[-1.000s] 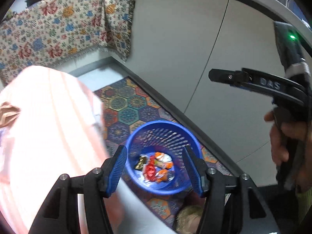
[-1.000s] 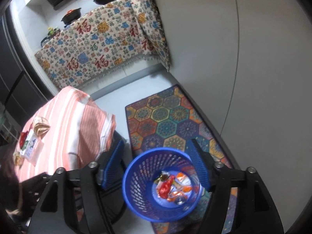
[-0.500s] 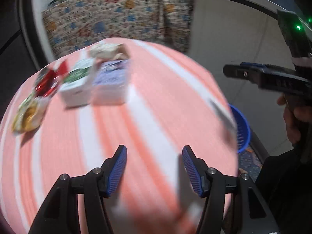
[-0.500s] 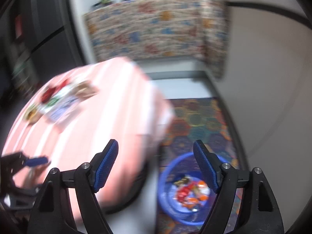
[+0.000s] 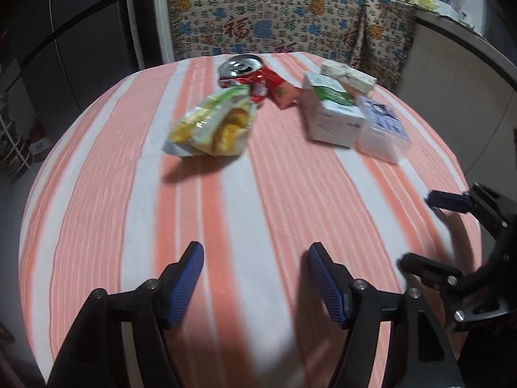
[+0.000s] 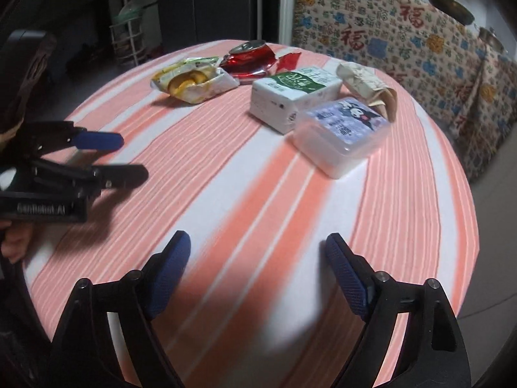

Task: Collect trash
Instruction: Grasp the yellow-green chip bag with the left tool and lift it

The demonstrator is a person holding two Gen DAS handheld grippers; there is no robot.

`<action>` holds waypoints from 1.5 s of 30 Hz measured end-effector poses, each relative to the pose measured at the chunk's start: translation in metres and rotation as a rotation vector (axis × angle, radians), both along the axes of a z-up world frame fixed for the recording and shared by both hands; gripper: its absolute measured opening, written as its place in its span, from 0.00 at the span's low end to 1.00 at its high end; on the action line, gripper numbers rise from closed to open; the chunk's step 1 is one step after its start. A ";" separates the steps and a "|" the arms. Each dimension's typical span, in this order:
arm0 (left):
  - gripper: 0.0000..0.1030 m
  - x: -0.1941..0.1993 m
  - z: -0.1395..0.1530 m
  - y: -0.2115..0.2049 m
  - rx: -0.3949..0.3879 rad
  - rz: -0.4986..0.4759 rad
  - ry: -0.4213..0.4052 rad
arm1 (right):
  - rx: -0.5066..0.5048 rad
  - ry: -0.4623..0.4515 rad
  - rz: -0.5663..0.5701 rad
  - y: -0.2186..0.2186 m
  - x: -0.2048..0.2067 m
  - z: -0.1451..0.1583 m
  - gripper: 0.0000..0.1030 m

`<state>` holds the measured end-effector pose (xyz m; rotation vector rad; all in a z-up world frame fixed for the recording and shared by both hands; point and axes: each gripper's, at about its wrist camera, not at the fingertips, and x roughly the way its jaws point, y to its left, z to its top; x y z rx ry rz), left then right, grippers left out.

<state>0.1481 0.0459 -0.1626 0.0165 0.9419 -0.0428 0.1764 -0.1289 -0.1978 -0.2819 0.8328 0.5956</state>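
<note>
On the round table with an orange-and-white striped cloth (image 5: 290,200) lies a cluster of trash at the far side. It holds a yellow-green snack bag (image 5: 215,124) (image 6: 194,80), a crushed red can (image 5: 245,72) (image 6: 250,59) and a red wrapper (image 5: 284,92). Beside them are a white-and-green carton (image 5: 332,111) (image 6: 294,95), a clear plastic box with a purple label (image 5: 383,131) (image 6: 342,132) and a crumpled paper pack (image 6: 365,80). My left gripper (image 5: 254,252) (image 6: 129,156) hovers over the near cloth, jaws opening, nothing between them. My right gripper (image 6: 258,241) (image 5: 429,232) is beside it, also opening and empty.
A counter draped in a flower-patterned cloth (image 5: 274,22) stands behind the table, with pans (image 6: 450,1) on top. A dark fridge (image 5: 80,32) and a white wire rack (image 6: 129,38) are at the back left. A hand (image 6: 16,242) holds the left gripper.
Both grippers swung away from the blue basket on the floor and now point at the tabletop with the trash ahead. Both pairs of jaws stand wider than before.
</note>
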 end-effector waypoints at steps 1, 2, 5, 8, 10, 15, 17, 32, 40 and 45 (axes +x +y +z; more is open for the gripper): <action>0.70 0.007 0.000 0.004 0.010 -0.002 -0.001 | 0.004 0.005 -0.007 0.000 0.001 -0.001 0.89; 0.73 0.014 0.001 0.004 0.017 -0.002 0.001 | 0.011 0.010 -0.015 -0.001 0.004 -0.002 0.91; 0.88 0.036 -0.003 0.019 0.021 -0.011 0.001 | 0.013 0.005 -0.025 0.001 0.008 -0.004 0.93; 0.97 0.052 -0.006 0.028 0.027 -0.019 0.000 | 0.016 0.005 -0.026 -0.001 0.011 -0.001 0.95; 0.97 0.060 -0.007 0.031 0.032 -0.031 0.000 | 0.019 0.006 -0.025 -0.002 0.009 -0.001 0.95; 0.95 0.088 -0.002 0.025 0.069 -0.102 -0.021 | 0.020 0.009 -0.027 -0.003 0.011 0.000 0.96; 0.95 0.093 0.000 0.021 0.077 -0.144 -0.031 | 0.022 0.010 -0.026 -0.004 0.011 0.000 0.97; 0.40 0.045 0.008 0.006 0.028 -0.073 -0.025 | 0.023 0.011 -0.026 -0.004 0.012 0.000 0.97; 0.66 0.026 0.001 0.006 0.079 -0.007 -0.043 | 0.038 0.031 -0.155 -0.030 0.024 0.001 0.97; 0.78 0.032 -0.004 0.018 0.018 0.024 -0.025 | 0.126 0.102 -0.267 -0.038 0.045 0.008 0.96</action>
